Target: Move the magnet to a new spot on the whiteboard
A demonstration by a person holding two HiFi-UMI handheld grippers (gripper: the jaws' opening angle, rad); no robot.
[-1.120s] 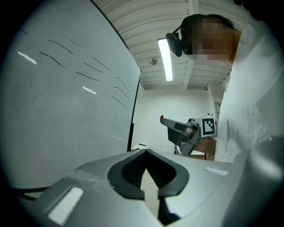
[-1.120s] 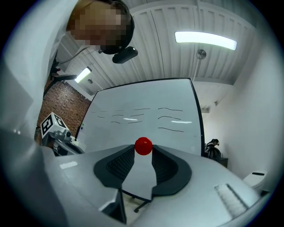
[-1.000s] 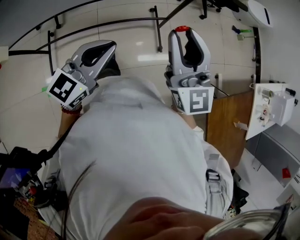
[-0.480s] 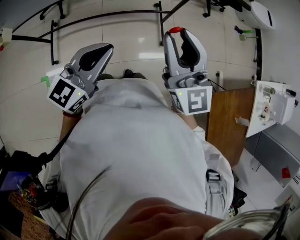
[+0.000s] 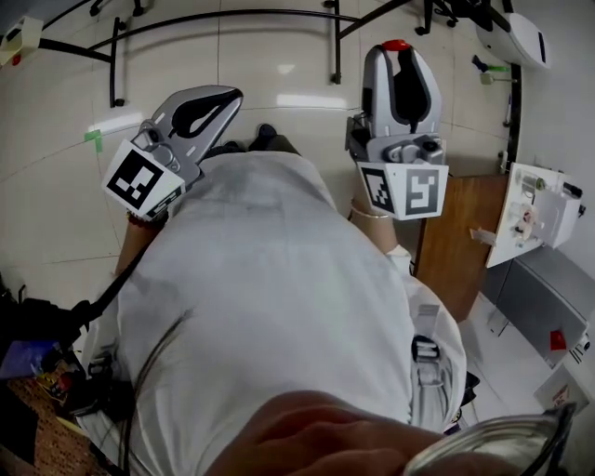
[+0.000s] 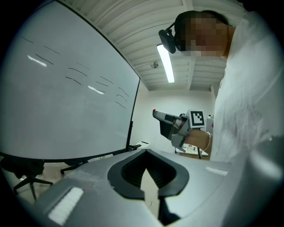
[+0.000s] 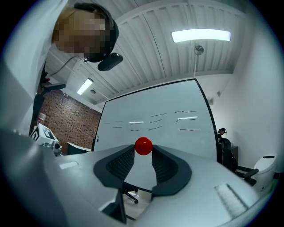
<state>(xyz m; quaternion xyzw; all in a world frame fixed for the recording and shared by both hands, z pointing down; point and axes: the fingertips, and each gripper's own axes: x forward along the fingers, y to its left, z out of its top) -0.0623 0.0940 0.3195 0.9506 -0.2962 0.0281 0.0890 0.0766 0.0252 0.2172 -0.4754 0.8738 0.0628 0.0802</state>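
A small red magnet (image 7: pixel 143 146) is pinched between the tips of my right gripper (image 7: pixel 143 150), which is shut on it. In the head view the magnet (image 5: pixel 396 44) shows as a red spot at the tip of that right gripper (image 5: pixel 398 54), held out over the floor. The whiteboard (image 7: pixel 155 124) stands ahead of the right gripper, with a few faint dark strokes on it; the magnet is not touching it. My left gripper (image 6: pixel 146 151) is shut with nothing in it, beside the whiteboard (image 6: pixel 57 97). The left gripper (image 5: pixel 212 95) is held up at the left in the head view.
The whiteboard's black wheeled legs (image 5: pixel 223 14) cross the tiled floor ahead. A brown wooden table (image 5: pixel 456 242) and a white box device (image 5: pixel 535 218) stand at the right. Black gear and cables (image 5: pixel 37 335) lie at the left. An office chair (image 6: pixel 22 173) sits below the board.
My right gripper, still holding the magnet, has shifted to the right and a little farther forward. The left gripper has moved slightly right and up.
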